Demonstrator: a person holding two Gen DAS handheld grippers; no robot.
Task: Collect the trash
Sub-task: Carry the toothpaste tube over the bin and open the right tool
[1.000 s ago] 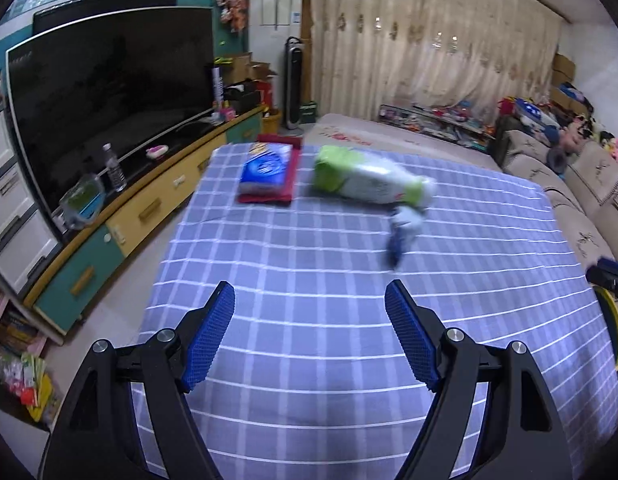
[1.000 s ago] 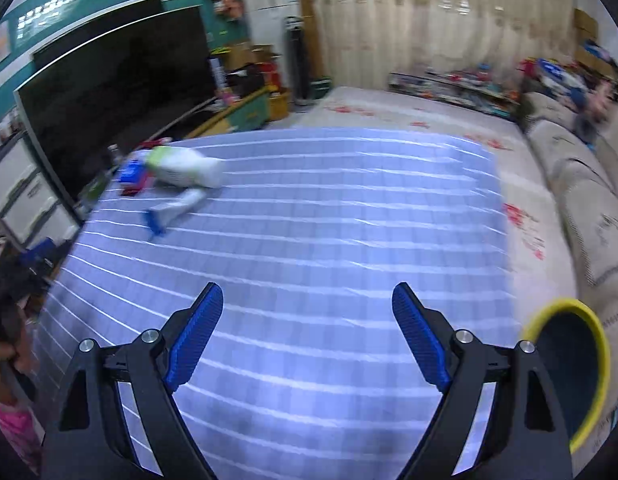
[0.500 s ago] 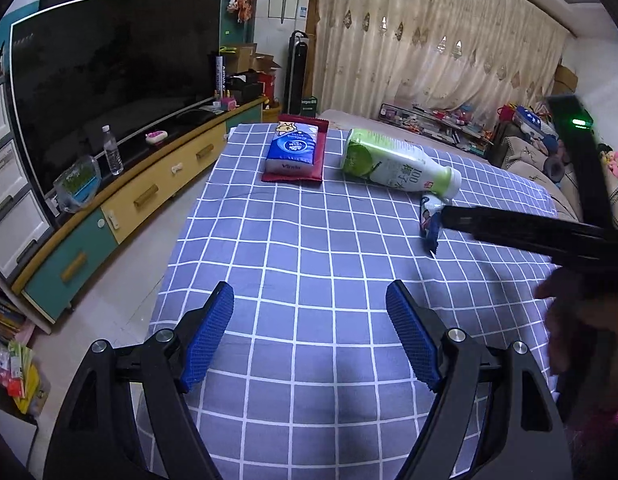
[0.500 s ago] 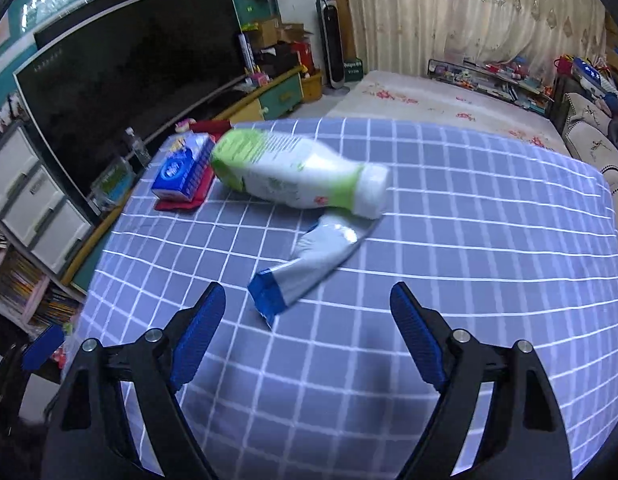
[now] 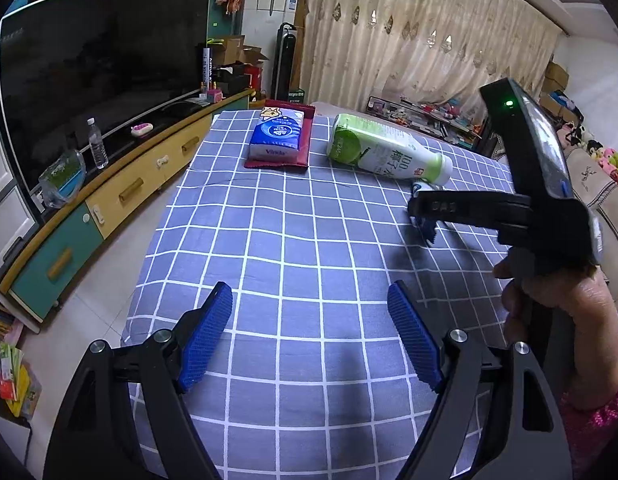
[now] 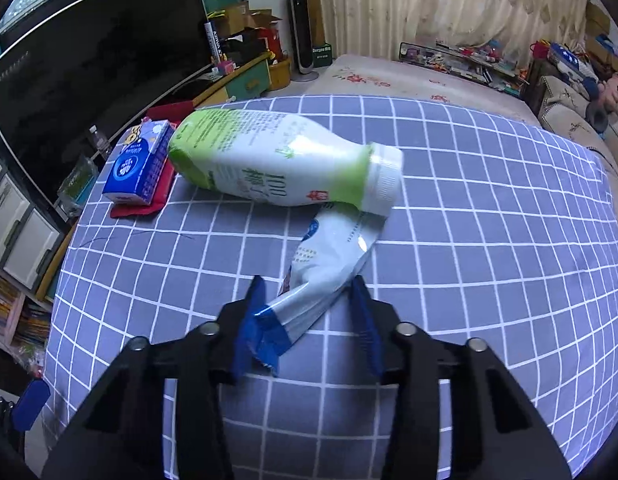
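**Wrapper going into right claw**

Right claw (image 6: 309,316) is straddling the wrapper (image 6: 329,264), jaws narrowed, grip unconfirmed. Wrapper is lying on the bench (image 6: 489,280), far end touching the bottle (image 6: 277,164). Closing squarely should avoid slipping. Left claw (image 5: 309,336) is hovering wide open, empty.

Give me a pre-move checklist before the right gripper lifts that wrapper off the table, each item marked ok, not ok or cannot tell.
1. Wrapper sits between the right gripper's fingers: ok.
2. Pads actually clamped on the wrapper: cannot tell; jaws are narrowed around its blue end, but firm contact is not clear.
3. Wrapper free to lift: not ok; its far end lies against or under the neck of the bottle, which may roll.
4. Left gripper out of the way: ok; open, empty, over bare tablecloth.
5. Tissue pack clear of the lift path: ok, off to the left.
6. Trash bin located: cannot tell; none in view now.
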